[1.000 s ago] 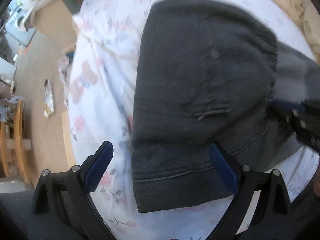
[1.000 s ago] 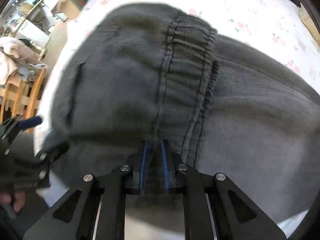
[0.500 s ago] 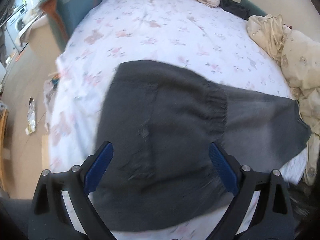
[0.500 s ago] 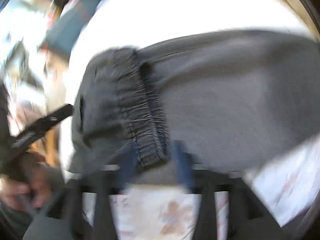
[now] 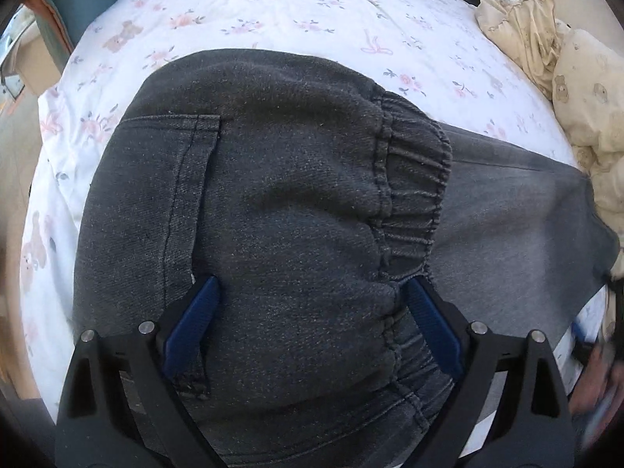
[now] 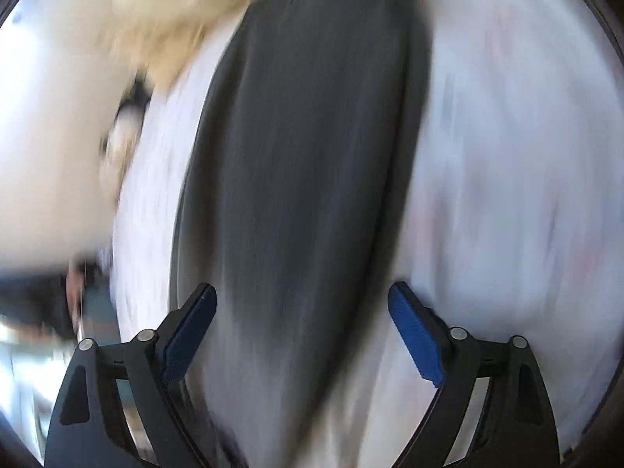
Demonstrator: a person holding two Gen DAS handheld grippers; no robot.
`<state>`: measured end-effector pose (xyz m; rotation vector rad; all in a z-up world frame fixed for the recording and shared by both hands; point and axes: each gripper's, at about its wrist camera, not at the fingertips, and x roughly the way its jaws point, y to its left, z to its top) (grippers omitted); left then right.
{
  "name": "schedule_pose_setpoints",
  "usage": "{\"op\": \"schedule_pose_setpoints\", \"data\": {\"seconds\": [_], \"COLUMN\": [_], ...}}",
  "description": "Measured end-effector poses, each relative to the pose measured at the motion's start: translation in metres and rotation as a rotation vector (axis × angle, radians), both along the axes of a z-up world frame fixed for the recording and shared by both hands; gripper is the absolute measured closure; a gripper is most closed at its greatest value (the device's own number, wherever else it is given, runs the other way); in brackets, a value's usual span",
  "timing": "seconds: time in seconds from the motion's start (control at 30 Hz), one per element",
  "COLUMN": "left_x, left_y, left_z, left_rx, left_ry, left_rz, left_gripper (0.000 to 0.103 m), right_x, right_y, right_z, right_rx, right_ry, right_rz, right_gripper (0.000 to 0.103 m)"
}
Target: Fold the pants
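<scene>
Overhanging pants (image 5: 280,202) at bed (image 5: 273,11) edge.

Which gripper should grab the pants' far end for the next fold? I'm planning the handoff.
Probably right: its gripper is open over the single-layer leg. The left gripper sits open over the waistband fold.

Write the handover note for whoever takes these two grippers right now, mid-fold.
Left gripper: jaws open, empty, over the waistband end of the pants.
Right gripper: jaws have just been opening, nothing between them; that view is blurred, above a pant leg.
Pants lie on the floral bedsheet, waistband end laid over the legs; cream bedding beside them.
Done: one fold.
Left: probably fold the legs once more and flatten.
</scene>
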<state>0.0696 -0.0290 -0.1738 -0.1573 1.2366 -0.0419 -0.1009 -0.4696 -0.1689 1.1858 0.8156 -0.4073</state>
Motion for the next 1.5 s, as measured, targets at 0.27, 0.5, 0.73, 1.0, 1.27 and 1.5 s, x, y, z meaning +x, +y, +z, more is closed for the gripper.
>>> {"op": "schedule_pose_setpoints", "data": {"seconds": [0.27, 0.5, 0.73, 1.0, 1.27, 1.5], "left_x": [0.004, 0.009, 0.009, -0.002, -0.003, -0.003], "left_y": [-0.002, -0.01, -0.008, -0.006, 0.003, 0.013], "left_z": [-0.004, -0.007, -0.005, -0.002, -0.001, -0.001], "left_rx": [0.006, 0.025, -0.006, -0.003, -0.043, -0.058], "left_ry": [0.008, 0.004, -0.002, 0.004, 0.012, 0.022], "left_rz": [-0.008, -0.036, -0.032, -0.022, 0.002, 0.017], "left_gripper": [0.008, 0.008, 0.008, 0.009, 0.009, 0.009], "right_x": [0.036, 0.046, 0.068, 0.099, 0.084, 0.052], "right_y": [-0.149, -0.185, -0.139, -0.004, 0.151, 0.239], "right_z": [0.021, 0.035, 0.095, 0.17, 0.162, 0.046], "right_rx": [-0.102, -0.18, -0.362, -0.489, -0.311, -0.328], "right_ry": [-0.042, -0.04, -0.197, -0.399, -0.519, -0.207], "right_rz": [-0.2, -0.19, 0.004, 0.46, 0.787, 1.047], "right_gripper": [0.047, 0.085, 0.092, 0.092, 0.092, 0.089]}}
